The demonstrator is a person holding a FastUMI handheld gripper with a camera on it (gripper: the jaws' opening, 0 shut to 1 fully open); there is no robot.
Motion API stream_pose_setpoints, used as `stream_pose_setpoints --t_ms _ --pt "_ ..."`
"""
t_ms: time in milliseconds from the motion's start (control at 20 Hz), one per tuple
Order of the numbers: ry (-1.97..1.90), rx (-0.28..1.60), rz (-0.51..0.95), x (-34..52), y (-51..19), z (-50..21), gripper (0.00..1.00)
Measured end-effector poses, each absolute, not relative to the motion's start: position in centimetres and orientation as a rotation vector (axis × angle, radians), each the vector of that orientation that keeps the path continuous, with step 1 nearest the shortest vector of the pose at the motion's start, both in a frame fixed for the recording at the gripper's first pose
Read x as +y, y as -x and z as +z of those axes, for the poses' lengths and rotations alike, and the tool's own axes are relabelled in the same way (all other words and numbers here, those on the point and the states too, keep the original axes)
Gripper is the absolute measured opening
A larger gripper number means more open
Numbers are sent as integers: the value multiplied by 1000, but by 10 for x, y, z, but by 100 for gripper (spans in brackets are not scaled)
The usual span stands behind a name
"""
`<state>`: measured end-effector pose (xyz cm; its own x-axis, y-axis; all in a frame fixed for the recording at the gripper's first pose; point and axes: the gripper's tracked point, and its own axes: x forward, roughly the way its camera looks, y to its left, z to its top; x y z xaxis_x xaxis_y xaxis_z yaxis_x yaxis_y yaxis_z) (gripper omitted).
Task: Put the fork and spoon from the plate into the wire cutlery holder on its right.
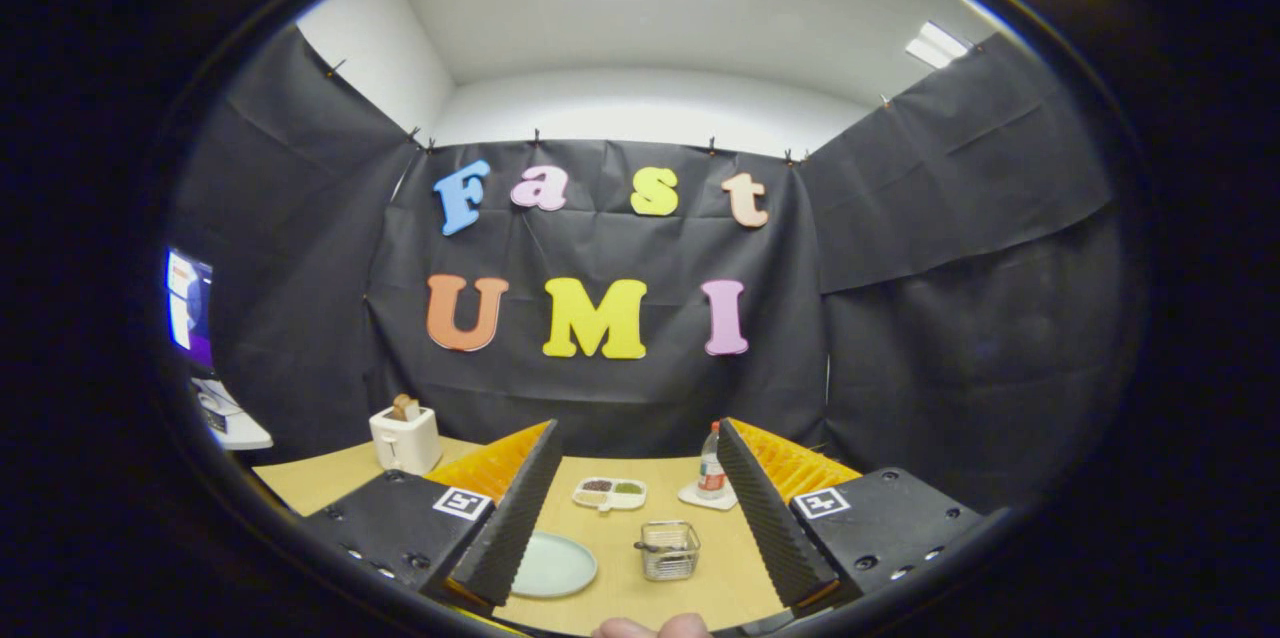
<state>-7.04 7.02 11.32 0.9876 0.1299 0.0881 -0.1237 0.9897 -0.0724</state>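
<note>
While the fingers stand wide apart with nothing between their tips, the wire cutlery holder sits on the wooden surface in the gap between them, nearer the right finger. A dark handle-like piece pokes from its left rim; whether cutlery lies inside is too small to tell. Just beside the left finger rests the pale green plate, partly hidden by that finger, its visible part bare. Beyond both, a small divided dish holds dark and green contents. Near the right finger's far end a bottle stands upright on a white coaster. Past the left finger, a white toaster has bread sticking up. A fingertip shows at the near side.
</note>
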Motion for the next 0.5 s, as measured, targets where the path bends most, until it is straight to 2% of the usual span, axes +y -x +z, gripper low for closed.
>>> stream_pose_setpoints --t_ms 500 --pt "39 -78 82 44 74 114 94"
